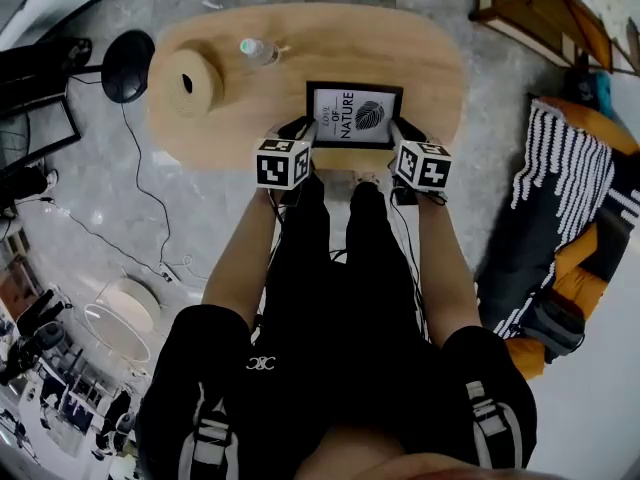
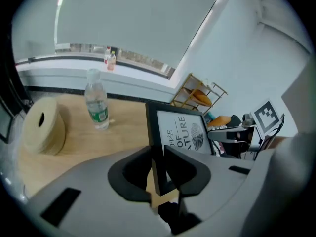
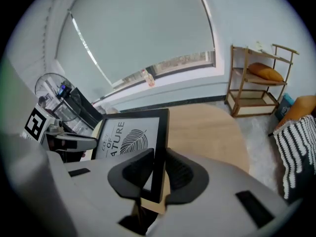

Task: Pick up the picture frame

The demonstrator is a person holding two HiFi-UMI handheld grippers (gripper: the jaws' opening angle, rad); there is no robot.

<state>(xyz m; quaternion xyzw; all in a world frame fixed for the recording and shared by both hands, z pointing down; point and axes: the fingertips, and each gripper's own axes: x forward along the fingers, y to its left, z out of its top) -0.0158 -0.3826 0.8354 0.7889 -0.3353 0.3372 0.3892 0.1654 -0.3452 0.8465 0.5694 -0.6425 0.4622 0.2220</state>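
Black-rimmed picture frame [image 1: 354,115] looks light, stiff, probably glazed and breakable; left claw [image 2: 157,169] and right claw [image 3: 157,174] each pinch a side rail, the soundest hold.

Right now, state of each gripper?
Left gripper: closed on the left edge of the picture frame.
Right gripper: closed on its right edge.
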